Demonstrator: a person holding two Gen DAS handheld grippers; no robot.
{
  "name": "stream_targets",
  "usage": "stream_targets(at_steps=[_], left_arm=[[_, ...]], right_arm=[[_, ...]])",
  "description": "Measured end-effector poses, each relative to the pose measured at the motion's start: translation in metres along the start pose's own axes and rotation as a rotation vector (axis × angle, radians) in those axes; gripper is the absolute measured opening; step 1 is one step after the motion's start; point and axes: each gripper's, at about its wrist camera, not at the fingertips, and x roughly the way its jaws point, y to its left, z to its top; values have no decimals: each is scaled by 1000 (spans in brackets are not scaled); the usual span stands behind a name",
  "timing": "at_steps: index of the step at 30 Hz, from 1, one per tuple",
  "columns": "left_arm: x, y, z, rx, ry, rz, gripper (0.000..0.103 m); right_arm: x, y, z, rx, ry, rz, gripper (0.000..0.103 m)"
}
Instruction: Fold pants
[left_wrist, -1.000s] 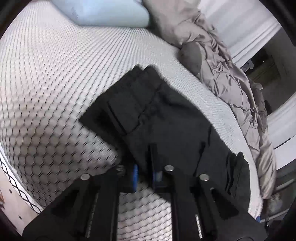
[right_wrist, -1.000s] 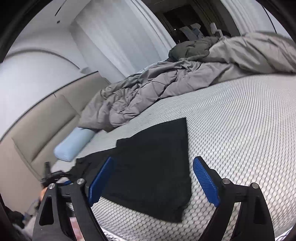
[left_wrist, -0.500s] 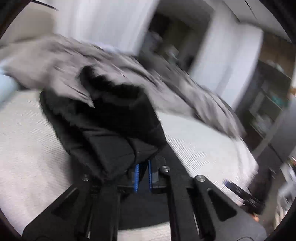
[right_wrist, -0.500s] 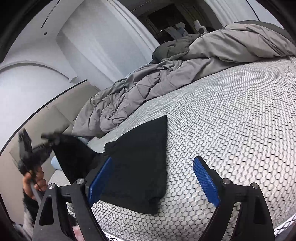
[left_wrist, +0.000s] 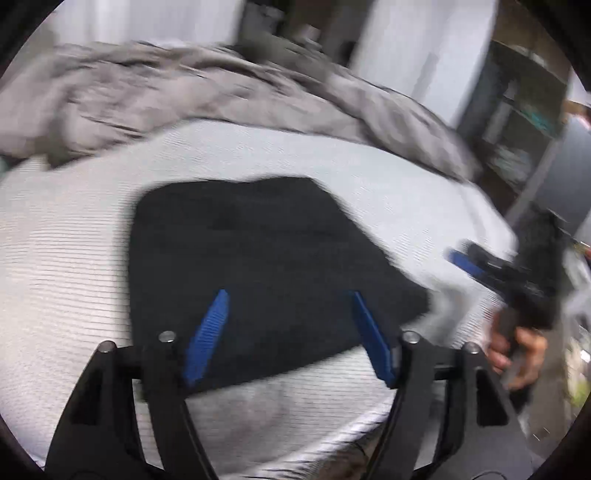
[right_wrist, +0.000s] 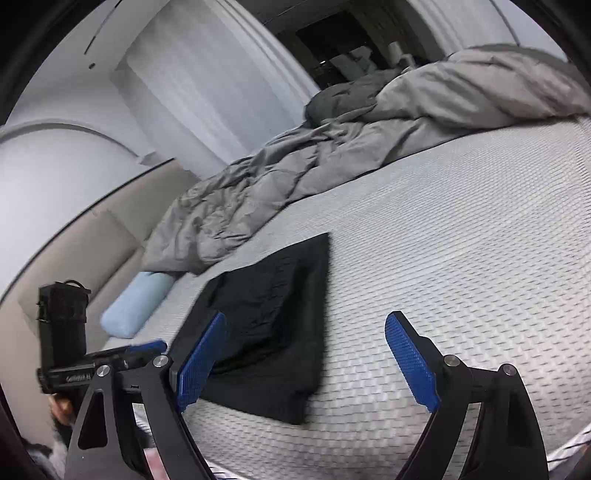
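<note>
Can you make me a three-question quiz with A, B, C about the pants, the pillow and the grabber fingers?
1. Where do the pants lie?
A. on the mattress
B. on the floor
C. on a chair

2. What colour is the pillow?
A. red
B. light blue
C. green

3. How is the left gripper?
A. shut on the pants
B. open, holding nothing
C. out of view

Answers:
1 A: they rest flat on the mattress, beside the grey duvet.
2 B: it looks pale blue.
3 B: its blue fingers stand wide apart.

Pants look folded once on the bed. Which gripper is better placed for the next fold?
Probably left. The left gripper hangs open right over the pants, fingers straddling the near edge. The right gripper is open too, but the pants lie toward its left finger.
</note>
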Motion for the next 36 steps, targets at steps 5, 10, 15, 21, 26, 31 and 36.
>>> stream_targets(at_steps=[5, 10, 15, 21, 26, 31, 36], left_arm=[[16, 63, -18, -108, 30, 128, 68], [50, 103, -46, -184, 69, 83, 68], [54, 107, -55, -135, 57, 73, 71], [55, 110, -57, -165, 64, 27, 73], [53, 108, -58, -160, 64, 29, 74], [54, 109, -56, -163, 67, 23, 74], [50, 108, -56, -160, 76, 11, 75]], right_arm=[[24, 6, -9, 63, 37, 125, 79], [43, 9, -30, 207, 86, 184, 58], [69, 42, -34, 165, 129, 45, 59], [105, 28, -31, 347, 112, -72, 61], [127, 42, -17, 341, 93, -128, 58], [131, 62, -9, 266, 69, -95, 21], [98, 85, -7, 159, 12, -59, 16]])
